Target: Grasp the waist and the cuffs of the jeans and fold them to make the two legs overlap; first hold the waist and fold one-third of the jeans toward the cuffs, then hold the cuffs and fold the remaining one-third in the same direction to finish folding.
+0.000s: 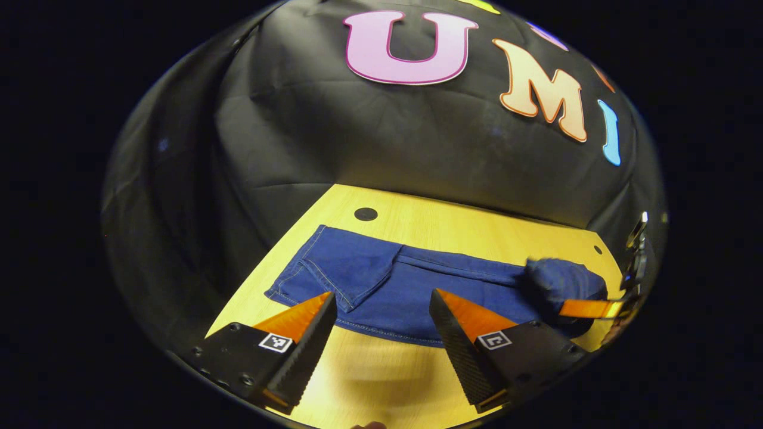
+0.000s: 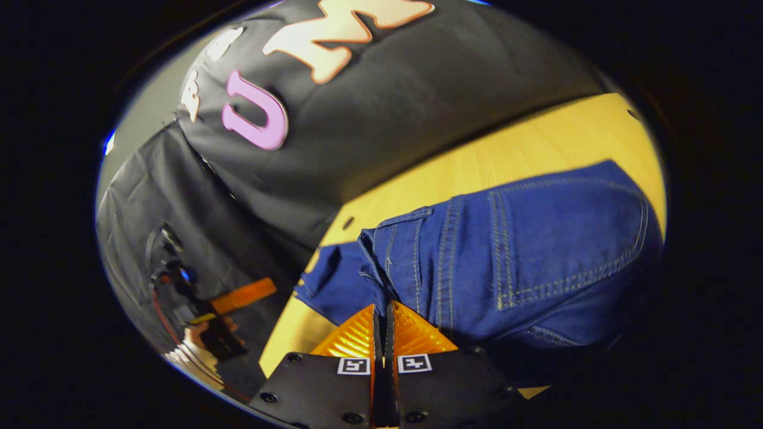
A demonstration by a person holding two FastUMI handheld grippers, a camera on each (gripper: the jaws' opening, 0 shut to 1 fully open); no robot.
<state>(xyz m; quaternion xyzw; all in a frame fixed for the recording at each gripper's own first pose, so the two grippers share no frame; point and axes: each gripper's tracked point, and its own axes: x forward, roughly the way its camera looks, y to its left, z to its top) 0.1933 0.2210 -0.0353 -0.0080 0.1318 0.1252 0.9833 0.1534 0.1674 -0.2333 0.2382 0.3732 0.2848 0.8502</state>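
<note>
Right tongs [image 2: 382, 310] clamped on jeans [image 2: 524, 250] waistband, left tongs [image 1: 381, 304] wide above table [image 1: 369, 369], no legible writing.

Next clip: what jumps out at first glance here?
The blue jeans spread across the yellow table dominate. In the right gripper view, the right gripper is shut on the jeans' waist edge, lifting denim close to the camera. The left gripper hangs open above the near hem.
</note>
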